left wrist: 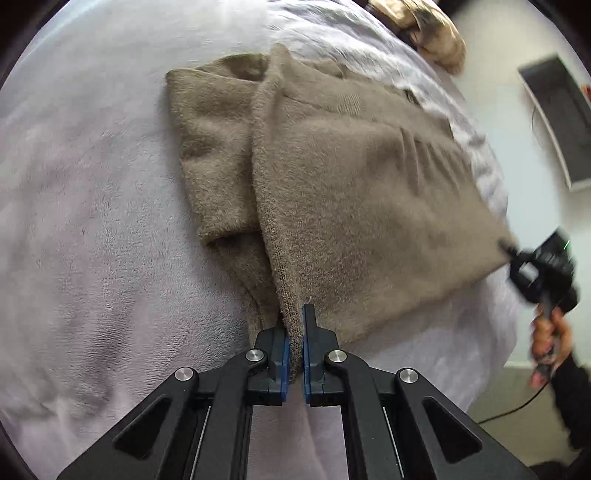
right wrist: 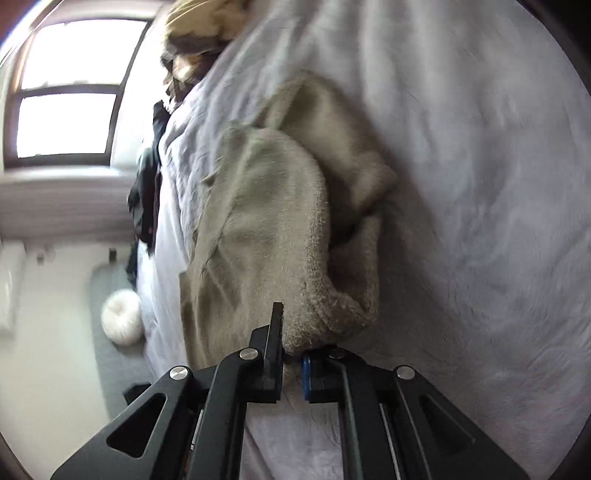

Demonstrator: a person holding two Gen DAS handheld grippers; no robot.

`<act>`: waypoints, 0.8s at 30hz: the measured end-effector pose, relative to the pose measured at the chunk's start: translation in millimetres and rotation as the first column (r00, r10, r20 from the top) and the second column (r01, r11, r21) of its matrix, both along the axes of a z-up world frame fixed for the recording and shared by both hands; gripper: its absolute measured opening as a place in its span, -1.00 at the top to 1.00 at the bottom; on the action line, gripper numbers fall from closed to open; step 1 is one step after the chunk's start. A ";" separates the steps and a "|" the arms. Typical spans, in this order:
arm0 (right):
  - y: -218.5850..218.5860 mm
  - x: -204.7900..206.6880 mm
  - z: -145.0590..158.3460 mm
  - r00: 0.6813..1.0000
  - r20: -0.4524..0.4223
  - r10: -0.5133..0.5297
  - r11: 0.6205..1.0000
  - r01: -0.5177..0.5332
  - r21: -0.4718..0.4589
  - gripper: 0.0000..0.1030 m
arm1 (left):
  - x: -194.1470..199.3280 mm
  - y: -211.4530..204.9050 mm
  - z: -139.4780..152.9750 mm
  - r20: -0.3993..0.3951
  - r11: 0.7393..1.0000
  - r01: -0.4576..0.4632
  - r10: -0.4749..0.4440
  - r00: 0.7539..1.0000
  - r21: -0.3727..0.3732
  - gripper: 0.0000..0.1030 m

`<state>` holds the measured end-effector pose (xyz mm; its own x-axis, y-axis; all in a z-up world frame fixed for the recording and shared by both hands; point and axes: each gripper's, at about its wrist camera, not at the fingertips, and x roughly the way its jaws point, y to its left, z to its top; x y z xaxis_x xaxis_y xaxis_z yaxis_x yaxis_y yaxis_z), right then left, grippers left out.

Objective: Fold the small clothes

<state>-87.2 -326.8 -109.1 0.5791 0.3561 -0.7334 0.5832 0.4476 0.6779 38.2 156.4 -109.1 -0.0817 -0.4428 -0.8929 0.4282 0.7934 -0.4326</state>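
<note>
A fuzzy brown sweater (left wrist: 351,192) lies on a pale lilac blanket (left wrist: 92,221). My left gripper (left wrist: 294,332) is shut on the sweater's near corner and lifts its edge into a ridge. My right gripper (left wrist: 517,258) shows at the right of the left wrist view, holding the other near corner taut. In the right wrist view the sweater (right wrist: 266,229) looks pale and bunched, and my right gripper (right wrist: 291,347) is shut on its thick folded hem. A folded part of the sweater (left wrist: 210,155) lies flat to the left.
A patterned tan cloth (left wrist: 424,29) lies at the bed's far end. The bed edge drops to the floor on the right, where a dark panel (left wrist: 554,118) hangs on the wall. In the right wrist view, a white round pouf (right wrist: 122,317) and dark clothes (right wrist: 146,192) sit beside the bed.
</note>
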 end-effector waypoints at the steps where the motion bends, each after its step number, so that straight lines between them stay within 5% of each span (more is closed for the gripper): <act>1: 0.8 2.1 2.6 1.000 -0.008 0.020 1.000 -0.020 -0.018 0.85 | -2.7 -1.6 -4.3 0.012 0.999 0.023 -0.024 1.000 0.029 0.88; 5: 0.7 11.8 -18.7 0.991 -0.113 0.076 0.993 -0.085 -0.079 0.85 | -11.2 0.6 -22.2 0.029 0.996 0.030 -0.033 0.999 0.083 0.87; 8: -4.7 3.0 -53.4 0.983 -0.172 0.065 0.997 -0.071 -0.032 0.84 | -15.4 13.3 -21.1 0.028 0.996 0.007 -0.009 1.000 0.084 0.86; 15: -10.6 -16.9 -41.8 0.982 -0.191 0.012 1.000 -0.010 0.013 0.72 | -17.2 43.5 -4.8 0.074 0.985 -0.044 0.032 0.997 0.167 0.85; 24: 26.7 -0.1 4.6 0.980 -0.097 0.174 0.982 -0.179 -0.054 0.69 | 17.1 21.4 38.8 0.155 0.992 -0.122 0.124 0.980 -0.021 0.84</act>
